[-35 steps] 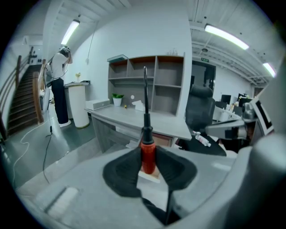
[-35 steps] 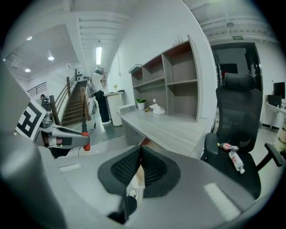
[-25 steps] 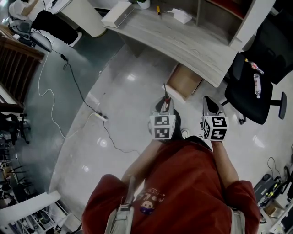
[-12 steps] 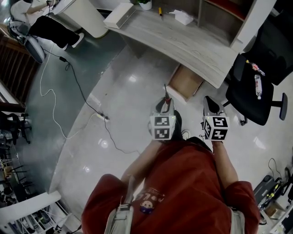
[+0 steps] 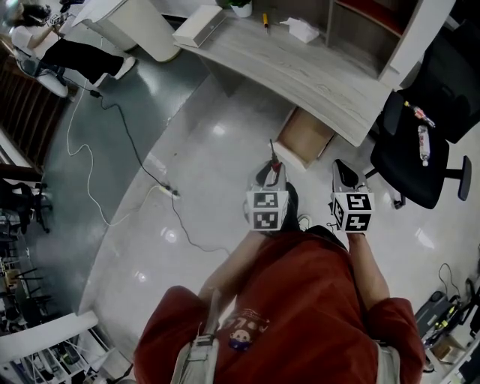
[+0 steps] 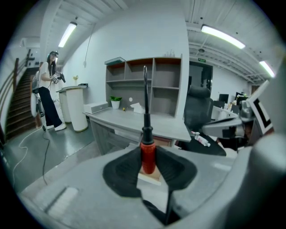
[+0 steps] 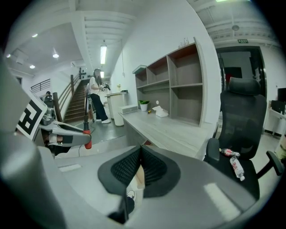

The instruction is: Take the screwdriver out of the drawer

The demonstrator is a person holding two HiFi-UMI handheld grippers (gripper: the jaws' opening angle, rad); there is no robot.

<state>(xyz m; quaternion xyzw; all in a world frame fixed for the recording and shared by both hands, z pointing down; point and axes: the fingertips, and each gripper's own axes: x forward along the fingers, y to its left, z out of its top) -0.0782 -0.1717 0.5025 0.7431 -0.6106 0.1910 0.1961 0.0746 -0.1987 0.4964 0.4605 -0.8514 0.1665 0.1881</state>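
Observation:
My left gripper (image 5: 271,175) is shut on a screwdriver's red handle (image 6: 148,156), and the thin dark shaft (image 6: 145,96) stands up above the jaws. The head view has the screwdriver (image 5: 273,156) in front of the open wooden drawer (image 5: 304,135) under the grey desk (image 5: 300,64), clear of it. In the right gripper view the left gripper (image 7: 67,136) shows at the left with the red handle (image 7: 88,143) in it. My right gripper (image 5: 344,177) hangs level beside the left one. Its pads (image 7: 152,167) meet with nothing between them.
A black office chair (image 5: 416,157) with bottles (image 5: 421,139) on its seat stands right of the drawer. On the desk lie a white box (image 5: 199,24), a yellow-handled tool (image 5: 264,20) and crumpled paper (image 5: 300,28). A cable (image 5: 127,154) runs across the glossy floor. A person (image 6: 47,94) stands by the stairs.
Both grippers and the screwdriver have kept still. The person at the far upper left of the head view has shifted a little.

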